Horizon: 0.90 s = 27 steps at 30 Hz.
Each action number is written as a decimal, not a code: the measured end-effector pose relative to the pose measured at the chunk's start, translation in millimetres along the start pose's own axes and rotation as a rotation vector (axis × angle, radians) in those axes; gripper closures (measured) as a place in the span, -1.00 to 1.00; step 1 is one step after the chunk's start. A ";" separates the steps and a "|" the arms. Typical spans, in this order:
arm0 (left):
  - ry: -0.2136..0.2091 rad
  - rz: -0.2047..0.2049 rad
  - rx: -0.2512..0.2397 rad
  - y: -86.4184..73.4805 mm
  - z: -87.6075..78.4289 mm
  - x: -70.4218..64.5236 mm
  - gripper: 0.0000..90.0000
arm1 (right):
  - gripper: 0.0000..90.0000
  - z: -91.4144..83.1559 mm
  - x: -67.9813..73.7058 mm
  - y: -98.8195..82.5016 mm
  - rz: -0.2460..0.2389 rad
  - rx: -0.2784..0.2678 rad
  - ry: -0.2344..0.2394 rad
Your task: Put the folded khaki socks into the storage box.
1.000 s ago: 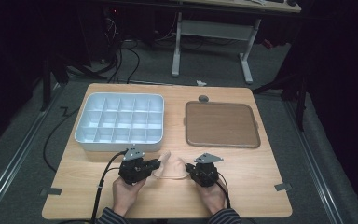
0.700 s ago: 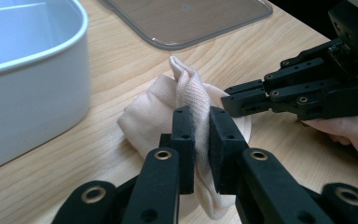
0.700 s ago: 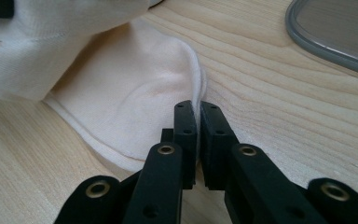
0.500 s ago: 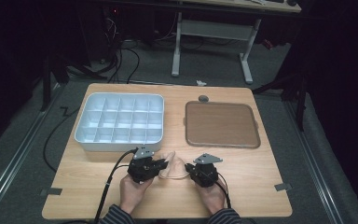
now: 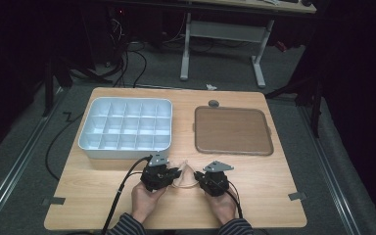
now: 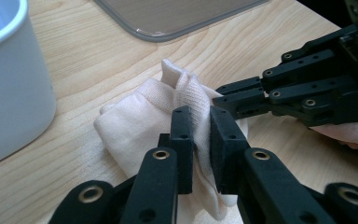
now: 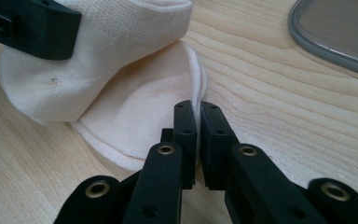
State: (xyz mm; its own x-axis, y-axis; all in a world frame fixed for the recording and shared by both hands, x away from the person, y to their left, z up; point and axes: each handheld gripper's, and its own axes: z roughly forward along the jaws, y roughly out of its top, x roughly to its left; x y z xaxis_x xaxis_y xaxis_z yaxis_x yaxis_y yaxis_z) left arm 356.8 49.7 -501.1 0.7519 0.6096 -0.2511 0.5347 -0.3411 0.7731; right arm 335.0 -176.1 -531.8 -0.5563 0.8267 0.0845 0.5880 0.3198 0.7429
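Sock (image 5: pixel 185 175), cream and half folded, lies on the surface just in front of the white compartment tray (image 5: pixel 126 128), pinched by both left gripper (image 6: pixel 200 140) and right gripper (image 7: pixel 198 128), so keep both clamps firm and fold evenly.

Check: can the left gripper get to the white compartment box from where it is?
Probably yes for the path: bare tabletop lies between the left gripper and the white compartment box. But the gripper is shut on the cream sock, which the right gripper pinches too, so it would have to let go first.
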 end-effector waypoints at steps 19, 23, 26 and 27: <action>0.000 0.008 0.051 -2.4 17.7 -0.3 0.83 | 0.91 0.2 -0.5 1.2 -0.004 0.009 0.007; -0.008 -0.001 0.049 -2.9 20.1 0.4 0.83 | 0.91 0.3 -0.7 1.2 -0.002 0.008 0.010; -0.008 0.005 0.048 -2.8 19.5 0.4 0.81 | 0.91 0.3 -0.9 1.3 -0.003 0.009 0.011; -0.007 0.008 0.048 -2.8 19.0 0.4 0.79 | 0.90 0.3 -1.0 1.3 -0.002 0.008 0.013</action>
State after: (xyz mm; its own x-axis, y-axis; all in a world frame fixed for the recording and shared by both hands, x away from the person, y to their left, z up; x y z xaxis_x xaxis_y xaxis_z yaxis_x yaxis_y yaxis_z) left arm 363.0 37.3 -514.5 0.7588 0.6016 -0.2494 0.5463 -0.3797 0.7466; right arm 336.5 -176.4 -531.2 -0.5648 0.8201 0.0917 0.5920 0.3252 0.7374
